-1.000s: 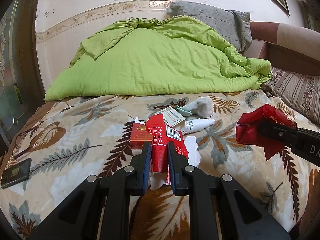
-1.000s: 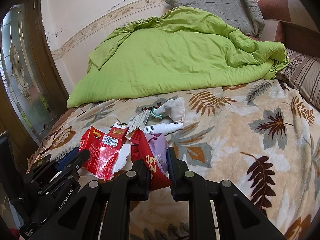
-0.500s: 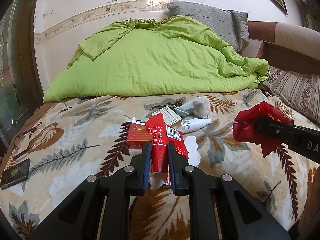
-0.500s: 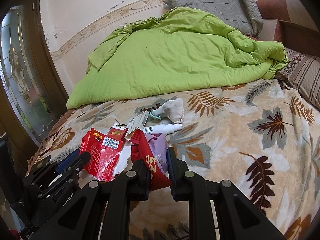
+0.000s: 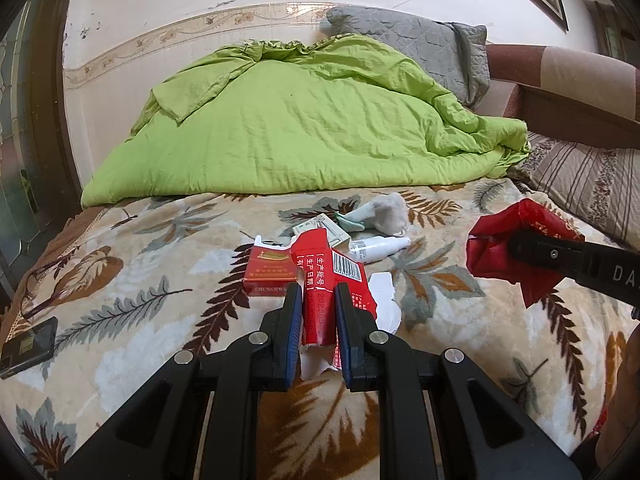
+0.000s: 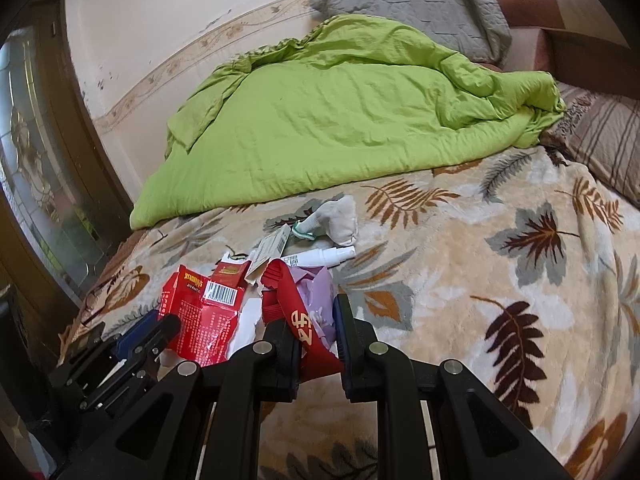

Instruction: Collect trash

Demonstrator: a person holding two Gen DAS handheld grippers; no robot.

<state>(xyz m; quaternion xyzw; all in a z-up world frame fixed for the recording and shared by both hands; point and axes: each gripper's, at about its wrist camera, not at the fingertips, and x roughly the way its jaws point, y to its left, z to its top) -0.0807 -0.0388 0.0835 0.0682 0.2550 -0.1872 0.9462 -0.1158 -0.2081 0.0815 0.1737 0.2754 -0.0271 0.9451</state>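
Observation:
My left gripper (image 5: 318,300) is shut on a torn red carton with a barcode (image 5: 326,276), held just above the bed; it also shows in the right wrist view (image 6: 200,320). My right gripper (image 6: 316,316) is shut on a red bag with a lilac lining (image 6: 304,304); the bag shows at the right of the left wrist view (image 5: 508,248). On the blanket lie a red cigarette pack (image 5: 268,270), a white spray bottle (image 5: 378,247), a small pale box (image 5: 322,230), a grey sock (image 5: 388,212) and white paper scraps (image 5: 384,300).
A leaf-patterned blanket (image 5: 140,320) covers the bed. A crumpled green quilt (image 5: 304,132) and a grey pillow (image 5: 416,52) fill the far side. A striped pillow (image 5: 592,184) lies at right. A dark phone (image 5: 28,346) lies near the left edge. A glazed door (image 6: 36,160) stands at left.
Both grippers have lifted and drawn back slightly, each keeping its hold. The trash on the blanket has not moved.

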